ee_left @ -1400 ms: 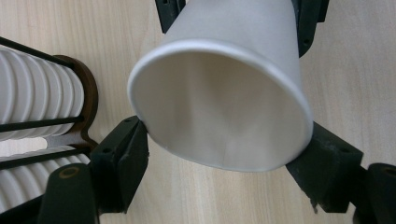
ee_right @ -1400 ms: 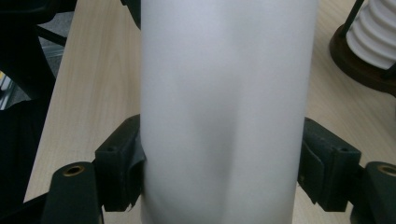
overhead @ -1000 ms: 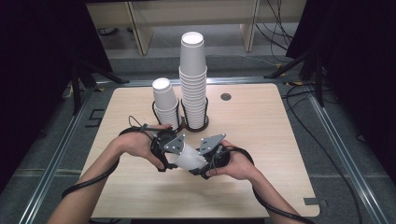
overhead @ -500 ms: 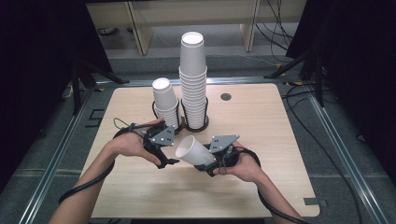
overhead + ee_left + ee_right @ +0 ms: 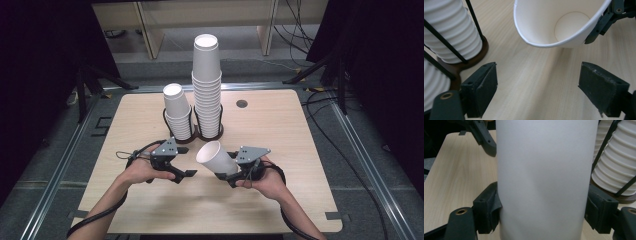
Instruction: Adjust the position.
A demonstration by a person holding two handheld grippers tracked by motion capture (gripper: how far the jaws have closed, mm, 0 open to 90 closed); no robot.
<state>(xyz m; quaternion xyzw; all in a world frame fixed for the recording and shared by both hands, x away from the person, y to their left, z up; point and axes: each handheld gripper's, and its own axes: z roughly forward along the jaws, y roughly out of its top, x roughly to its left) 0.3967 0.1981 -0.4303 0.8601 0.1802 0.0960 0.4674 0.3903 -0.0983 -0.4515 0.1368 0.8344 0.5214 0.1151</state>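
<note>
We note both forearms bare, no sleeves seen. Left gripper (image 5: 186,173): black body, grey three-cornered plate on top, black cable looping off toward 9 o'clock. Right gripper (image 5: 226,176): same build, cable trailing toward 5 o'clock. In the left gripper view the pads (image 5: 484,87) look dark green-black, edges scuffed; a brass-ringed hole sits at 7 o'clock. The right gripper view shows similar brass rings, possibly screw bushings.

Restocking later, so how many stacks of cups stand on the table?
2: a short stack at left and a tall stack beside it at right, each in a wire holder. One loose cup sits in the right gripper.
</note>
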